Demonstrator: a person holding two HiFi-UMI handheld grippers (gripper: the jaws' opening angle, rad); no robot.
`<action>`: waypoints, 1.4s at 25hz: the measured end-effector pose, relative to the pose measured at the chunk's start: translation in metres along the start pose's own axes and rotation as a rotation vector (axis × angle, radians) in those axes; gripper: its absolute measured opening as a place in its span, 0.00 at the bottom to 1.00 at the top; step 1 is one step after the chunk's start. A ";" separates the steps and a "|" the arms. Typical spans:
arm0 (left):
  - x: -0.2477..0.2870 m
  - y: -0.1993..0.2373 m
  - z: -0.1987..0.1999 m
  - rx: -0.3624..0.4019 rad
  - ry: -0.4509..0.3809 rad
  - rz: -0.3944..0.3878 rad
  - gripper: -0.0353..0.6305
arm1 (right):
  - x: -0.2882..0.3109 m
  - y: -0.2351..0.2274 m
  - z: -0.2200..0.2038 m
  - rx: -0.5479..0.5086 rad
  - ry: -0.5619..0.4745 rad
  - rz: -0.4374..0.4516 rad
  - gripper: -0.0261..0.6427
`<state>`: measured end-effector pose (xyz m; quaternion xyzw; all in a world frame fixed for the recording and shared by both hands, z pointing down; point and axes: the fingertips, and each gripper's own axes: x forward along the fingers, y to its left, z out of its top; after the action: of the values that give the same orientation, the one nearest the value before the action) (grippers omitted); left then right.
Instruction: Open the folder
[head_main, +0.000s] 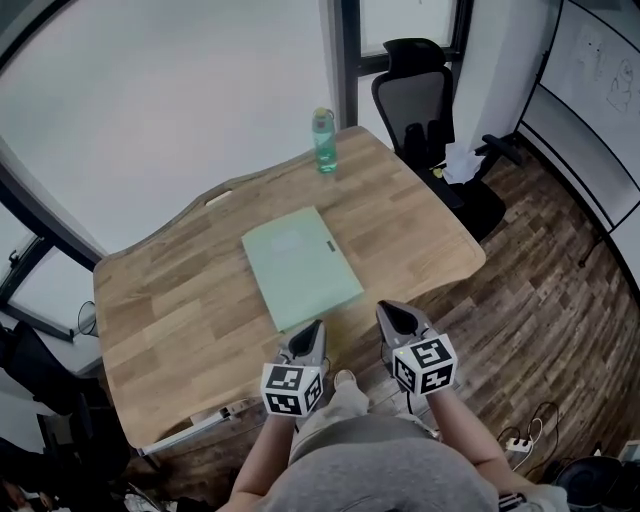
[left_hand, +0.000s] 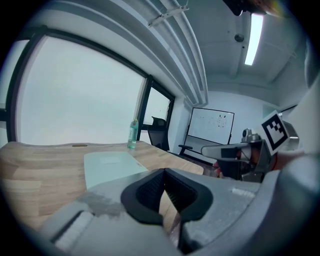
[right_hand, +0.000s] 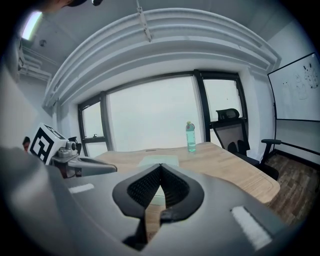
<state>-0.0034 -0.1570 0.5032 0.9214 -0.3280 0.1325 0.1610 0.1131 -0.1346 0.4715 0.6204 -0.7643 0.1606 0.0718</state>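
A closed pale green folder (head_main: 300, 265) lies flat in the middle of the wooden table (head_main: 180, 310). My left gripper (head_main: 316, 325) hovers at the table's near edge, just short of the folder's near corner, its jaws shut on nothing. My right gripper (head_main: 385, 308) is beside it to the right, off the folder's near right corner, also shut and empty. In the left gripper view the folder (left_hand: 107, 167) stretches ahead beyond the closed left gripper (left_hand: 164, 172). In the right gripper view the folder (right_hand: 159, 161) shows just past the closed right gripper (right_hand: 160, 167).
A green water bottle (head_main: 324, 141) stands at the table's far edge. A black office chair (head_main: 425, 95) sits beyond the far right corner. Large windows run behind the table, and a whiteboard (head_main: 600, 70) is on the right wall. Wooden floor lies to the right.
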 end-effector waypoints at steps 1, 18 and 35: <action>0.004 0.005 0.000 0.000 0.006 0.001 0.06 | 0.008 -0.002 0.002 -0.003 0.005 0.002 0.04; 0.055 0.081 -0.015 -0.009 0.130 0.011 0.11 | 0.111 -0.034 -0.012 -0.012 0.123 0.031 0.04; 0.059 0.111 -0.101 0.290 0.411 0.077 0.71 | 0.167 -0.060 -0.079 -0.037 0.318 0.043 0.04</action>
<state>-0.0447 -0.2327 0.6393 0.8755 -0.3008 0.3685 0.0851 0.1280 -0.2731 0.6066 0.5693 -0.7592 0.2442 0.1996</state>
